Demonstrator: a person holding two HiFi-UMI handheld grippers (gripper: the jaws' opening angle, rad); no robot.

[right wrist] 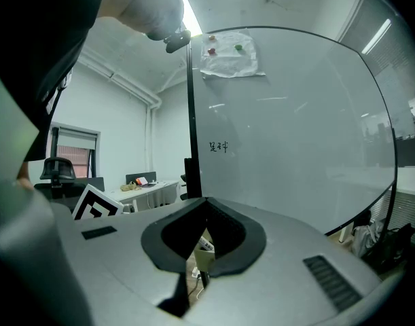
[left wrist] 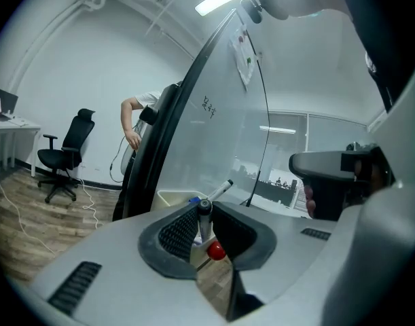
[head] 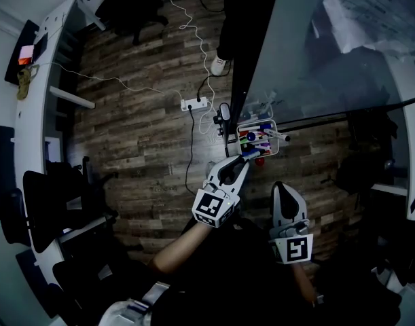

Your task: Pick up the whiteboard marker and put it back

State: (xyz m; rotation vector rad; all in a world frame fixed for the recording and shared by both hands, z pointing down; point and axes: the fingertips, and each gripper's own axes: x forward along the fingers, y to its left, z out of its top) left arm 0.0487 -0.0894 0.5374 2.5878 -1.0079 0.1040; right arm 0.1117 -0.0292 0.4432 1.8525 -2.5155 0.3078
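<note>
A whiteboard marker [left wrist: 204, 220] with a dark cap stands upright between the jaws of my left gripper [left wrist: 204, 212], and both pads press against it. In the head view the left gripper [head: 246, 156] reaches to the front edge of the marker tray [head: 271, 124] fixed under the whiteboard [head: 316, 53]. Several markers lie in that tray; one white marker [left wrist: 221, 188] sticks up behind the jaws, and a red cap [left wrist: 216, 251] shows below them. My right gripper [head: 280, 190] hangs lower right of the tray, apart from it, its jaw tips together [right wrist: 206, 202] with nothing held.
The whiteboard [left wrist: 227, 134] stands on a dark frame close ahead. A person [left wrist: 136, 122] bends behind its left edge. A power strip [head: 195, 104] and white cables lie on the wooden floor. Office chairs [left wrist: 66, 156] and a long white desk [head: 30, 114] stand to the left.
</note>
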